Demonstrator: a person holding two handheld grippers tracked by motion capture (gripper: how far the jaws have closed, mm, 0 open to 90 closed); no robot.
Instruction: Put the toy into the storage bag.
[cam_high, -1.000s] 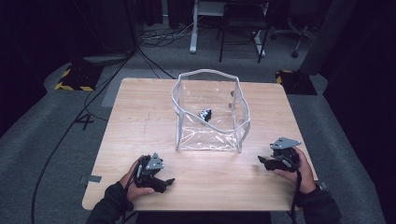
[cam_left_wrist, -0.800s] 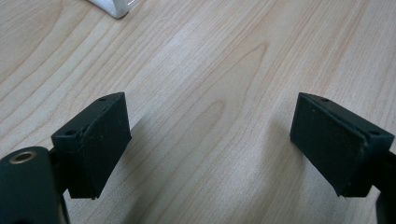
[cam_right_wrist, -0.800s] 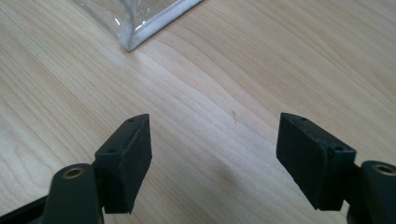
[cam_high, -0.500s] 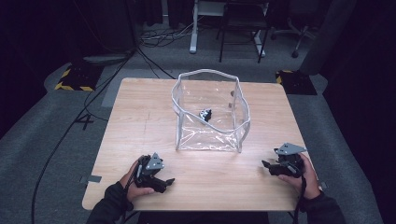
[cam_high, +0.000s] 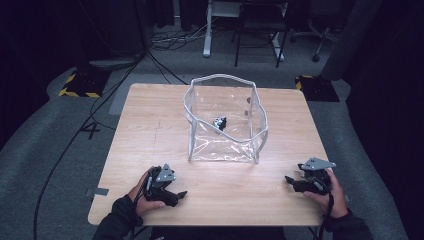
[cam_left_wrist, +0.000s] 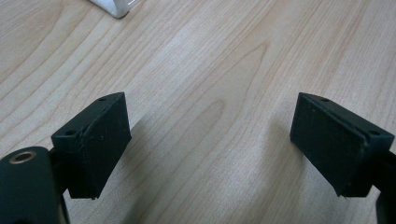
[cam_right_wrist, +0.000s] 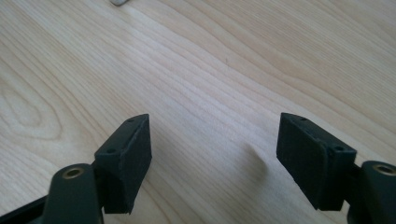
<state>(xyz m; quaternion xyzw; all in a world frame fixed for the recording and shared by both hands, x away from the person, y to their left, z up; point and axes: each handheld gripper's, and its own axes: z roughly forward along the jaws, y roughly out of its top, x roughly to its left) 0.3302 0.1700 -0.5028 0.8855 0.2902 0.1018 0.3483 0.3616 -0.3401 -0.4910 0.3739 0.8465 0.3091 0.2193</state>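
Note:
A clear plastic bag (cam_high: 225, 120) with a white rim stands open in the middle of the wooden table (cam_high: 150, 130). A small black object (cam_high: 219, 122) lies inside it. My left gripper (cam_high: 176, 196) rests near the front left edge, held by a hand, its jaws open over bare wood (cam_left_wrist: 210, 135). My right gripper (cam_high: 291, 182) sits near the front right edge, jaws pointing left toward the table's middle, open with nothing between them (cam_right_wrist: 212, 149). A white corner of the bag (cam_left_wrist: 114, 7) shows at the top of the left gripper view.
Beyond the table stand a chair (cam_high: 257, 25) and a desk leg (cam_high: 206, 30) on grey carpet with cables (cam_high: 165, 42). Yellow-black striped blocks (cam_high: 80, 85) lie on the floor at the left and right. Bare wood stretches between the two grippers.
My right gripper has drifted toward the front edge of the table and a little lower. The left gripper and the bag have stayed put.

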